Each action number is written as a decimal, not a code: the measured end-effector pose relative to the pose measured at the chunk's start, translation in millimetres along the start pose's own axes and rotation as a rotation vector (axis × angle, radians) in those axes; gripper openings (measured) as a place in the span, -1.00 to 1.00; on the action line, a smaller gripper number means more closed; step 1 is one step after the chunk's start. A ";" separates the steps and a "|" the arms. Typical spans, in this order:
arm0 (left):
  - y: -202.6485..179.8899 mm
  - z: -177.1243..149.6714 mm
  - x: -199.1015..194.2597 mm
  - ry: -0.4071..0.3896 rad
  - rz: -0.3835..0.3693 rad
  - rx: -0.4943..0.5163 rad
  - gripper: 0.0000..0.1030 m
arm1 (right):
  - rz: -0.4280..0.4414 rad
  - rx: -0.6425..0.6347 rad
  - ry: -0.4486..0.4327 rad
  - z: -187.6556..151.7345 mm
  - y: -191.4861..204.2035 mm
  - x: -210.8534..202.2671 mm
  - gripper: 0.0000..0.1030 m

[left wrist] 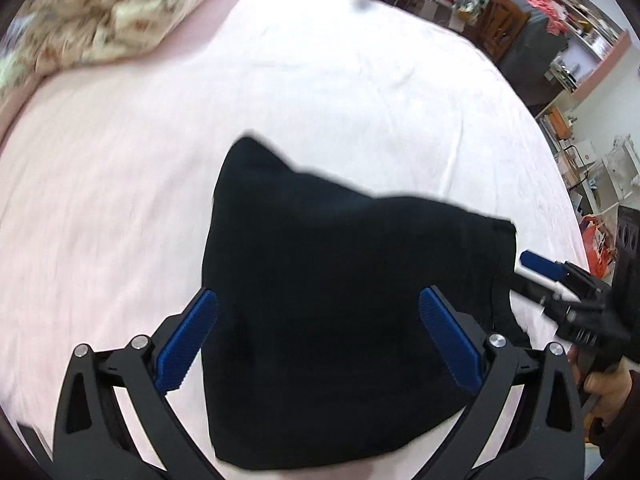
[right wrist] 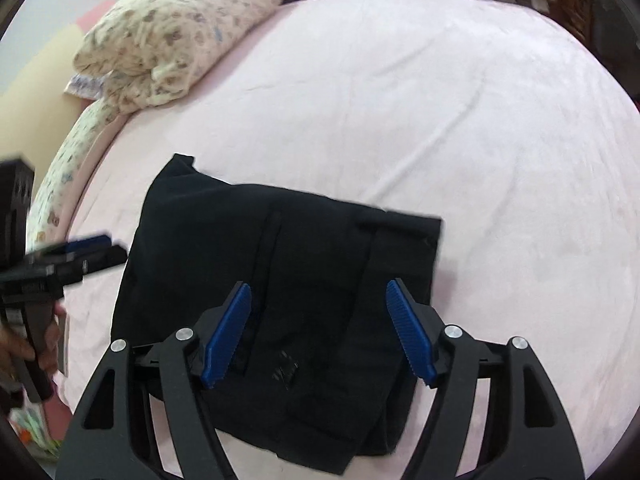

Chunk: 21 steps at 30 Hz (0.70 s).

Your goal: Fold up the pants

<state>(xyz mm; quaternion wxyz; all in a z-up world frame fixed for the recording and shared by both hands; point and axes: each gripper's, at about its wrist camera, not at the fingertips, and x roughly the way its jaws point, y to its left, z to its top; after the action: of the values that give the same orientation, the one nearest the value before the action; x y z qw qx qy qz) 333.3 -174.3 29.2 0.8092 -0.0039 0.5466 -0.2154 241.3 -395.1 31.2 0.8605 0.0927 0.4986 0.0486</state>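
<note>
The black pants lie folded into a compact bundle on the pink bed sheet. My left gripper hovers above the bundle with its blue pads wide apart and nothing between them. My right gripper is also open and empty above the pants, where a seam and a folded edge show. The right gripper also shows at the right edge of the left wrist view. The left gripper shows at the left edge of the right wrist view.
A floral quilt lies bunched at the far left of the bed. Beyond the bed's far edge stand a wooden chair and cluttered shelves.
</note>
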 end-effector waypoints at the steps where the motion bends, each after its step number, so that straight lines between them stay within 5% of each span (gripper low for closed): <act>1: 2.7 2.9 3.5 -0.002 0.010 0.015 0.97 | -0.006 -0.020 0.003 3.0 2.6 3.7 0.39; 7: -1.6 18.4 63.2 0.156 0.086 0.077 0.97 | -0.025 -0.003 0.118 12.5 1.8 49.6 0.38; 11: 1.9 20.1 77.2 0.194 0.098 0.075 0.97 | -0.011 -0.019 0.149 14.6 -2.5 58.3 0.44; 16: 6.3 7.2 30.7 0.128 0.002 0.064 0.97 | 0.113 -0.030 0.068 0.5 -3.1 9.4 0.43; 21: -5.6 -59.5 -19.9 0.071 -0.077 0.142 0.97 | 0.173 -0.149 0.131 -50.5 17.8 -12.2 0.43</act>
<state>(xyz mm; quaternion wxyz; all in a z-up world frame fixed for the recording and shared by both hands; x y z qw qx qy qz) 272.5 -158.8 24.2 0.7785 0.0403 0.5579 -0.2847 191.6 -374.2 20.8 0.8232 0.0676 0.5389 0.1656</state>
